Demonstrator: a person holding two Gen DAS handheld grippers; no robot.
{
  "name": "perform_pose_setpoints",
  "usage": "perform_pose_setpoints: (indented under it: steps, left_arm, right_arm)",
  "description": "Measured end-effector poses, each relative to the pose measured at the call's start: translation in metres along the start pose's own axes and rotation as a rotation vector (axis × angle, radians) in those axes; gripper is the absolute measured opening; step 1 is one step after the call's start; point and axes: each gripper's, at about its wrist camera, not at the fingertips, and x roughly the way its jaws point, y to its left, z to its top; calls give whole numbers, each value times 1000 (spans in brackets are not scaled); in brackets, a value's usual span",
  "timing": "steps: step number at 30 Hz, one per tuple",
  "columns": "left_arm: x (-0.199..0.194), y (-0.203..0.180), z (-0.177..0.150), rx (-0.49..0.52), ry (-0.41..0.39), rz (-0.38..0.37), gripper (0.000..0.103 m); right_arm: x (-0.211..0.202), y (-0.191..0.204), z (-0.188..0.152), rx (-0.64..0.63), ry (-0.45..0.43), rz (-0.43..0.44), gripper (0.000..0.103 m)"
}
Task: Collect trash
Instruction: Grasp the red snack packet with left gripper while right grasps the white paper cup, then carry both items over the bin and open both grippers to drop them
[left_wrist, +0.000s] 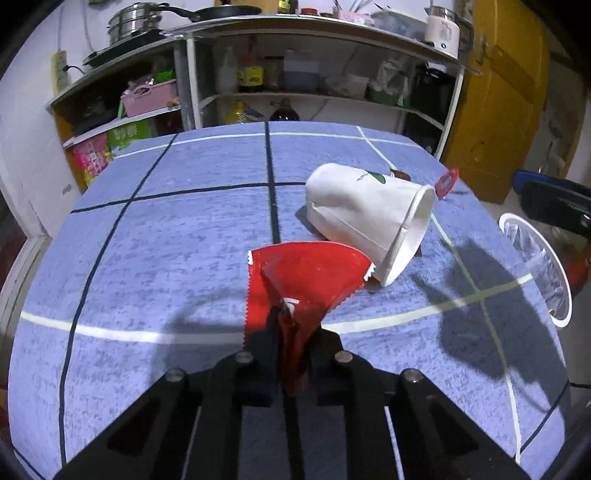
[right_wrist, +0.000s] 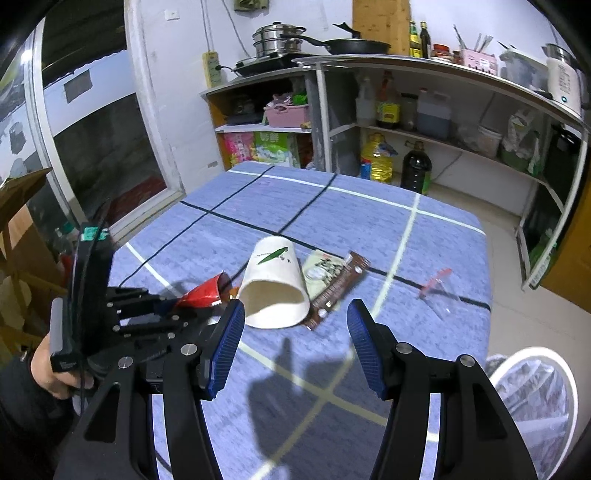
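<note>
My left gripper (left_wrist: 291, 328) is shut on a red foil wrapper (left_wrist: 306, 277), which fans out ahead of its black fingers above the blue tablecloth (left_wrist: 166, 240). Just beyond the wrapper lies a white paper cup (left_wrist: 365, 218) on its side, mouth to the right. In the right wrist view the cup (right_wrist: 275, 284) lies ahead of my right gripper (right_wrist: 295, 332), whose blue pads stand wide apart with nothing between them. The left gripper (right_wrist: 147, 310) and its red wrapper (right_wrist: 203, 293) show at the left there. A brown wrapper (right_wrist: 338, 286), a pale green packet (right_wrist: 321, 269) and a clear red-edged wrapper (right_wrist: 437, 290) lie right of the cup.
A white bin with a clear liner (right_wrist: 532, 402) stands off the table's right edge, also the bin (left_wrist: 535, 262) in the left wrist view. Shelves (right_wrist: 424, 122) with bottles, pots and boxes run behind the table. A hand (right_wrist: 48, 369) holds the left gripper.
</note>
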Motion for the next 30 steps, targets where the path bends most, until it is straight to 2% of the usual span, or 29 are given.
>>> perform_pose_setpoints:
  steps: [4, 8, 12, 14, 17, 22, 23, 30]
  left_arm:
    - [-10, 12, -4, -32, -19, -11, 12]
    - [-17, 21, -2, -66, -47, -25, 12]
    - [-21, 27, 0, -79, -71, -33, 12]
    - [-21, 29, 1, -85, -74, -34, 12]
    - [-20, 31, 2, -93, -77, -32, 12]
    - [-20, 33, 2, -106, -79, -30, 12]
    - [-20, 33, 3, -103, -80, -32, 12]
    - [-24, 28, 5, -94, -94, -49, 12]
  right_arm:
    - [21, 7, 16, -19, 21, -1, 59]
    - [55, 11, 28, -24, 77, -9, 59]
    - [88, 16, 28, -21, 164, 9, 59]
    - [99, 18, 24, -30, 209, -18, 59]
    - [100, 18, 24, -10, 210, -7, 59]
    - [98, 15, 24, 17, 228, -6, 42]
    - [97, 15, 25, 16, 227, -14, 35]
    - [77, 10, 18, 44, 190, 22, 29]
